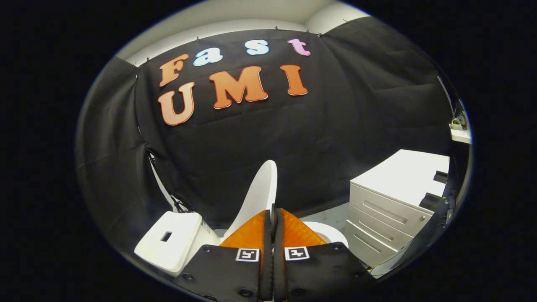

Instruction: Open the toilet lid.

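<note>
Closest to us is our gripper (272, 218). Its 2 fingers are pressed together, with just a thin dark line between them. A thin edge seems to sit in that line at the tips, but we cannot tell if it is the lid's edge or part of the gripper, so we cannot say for sure that it holds anything.

Right past the fingertips stands the toilet lid (261, 191). It is lifted up high and nearly upright, leaning a bit toward the tank (172, 239). Beside the fingers, on the drawer side, we see part of the round seat (327, 233), now uncovered.

So we think the job is almost done. The lid may just need to rest back, and then we let go.

Farther off is a white drawer cabinet (394, 201), and behind it all hangs the black cloth wall (335, 126).
</note>
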### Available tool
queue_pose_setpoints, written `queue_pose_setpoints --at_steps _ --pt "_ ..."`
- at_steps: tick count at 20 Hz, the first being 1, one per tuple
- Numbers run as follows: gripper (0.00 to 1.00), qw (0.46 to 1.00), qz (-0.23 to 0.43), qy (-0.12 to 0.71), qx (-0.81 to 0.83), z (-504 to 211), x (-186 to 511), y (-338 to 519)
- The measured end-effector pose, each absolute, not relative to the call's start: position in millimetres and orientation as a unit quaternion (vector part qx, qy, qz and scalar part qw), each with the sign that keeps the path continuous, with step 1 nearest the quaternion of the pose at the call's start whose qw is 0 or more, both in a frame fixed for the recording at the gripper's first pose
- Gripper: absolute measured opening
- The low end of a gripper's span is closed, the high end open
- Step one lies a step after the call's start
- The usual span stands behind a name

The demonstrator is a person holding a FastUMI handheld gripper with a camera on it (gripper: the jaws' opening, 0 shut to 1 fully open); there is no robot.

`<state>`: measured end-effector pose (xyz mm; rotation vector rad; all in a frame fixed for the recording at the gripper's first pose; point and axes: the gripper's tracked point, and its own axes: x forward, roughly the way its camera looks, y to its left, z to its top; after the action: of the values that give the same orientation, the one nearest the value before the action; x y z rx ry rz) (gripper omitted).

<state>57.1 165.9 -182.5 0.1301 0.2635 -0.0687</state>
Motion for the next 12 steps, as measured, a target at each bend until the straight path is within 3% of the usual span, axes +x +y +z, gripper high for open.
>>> queue_pose_setpoints --at_steps 12 --pt "0.09 0.991 0.048 0.118 0.035 -143.1 49.3 294.3"
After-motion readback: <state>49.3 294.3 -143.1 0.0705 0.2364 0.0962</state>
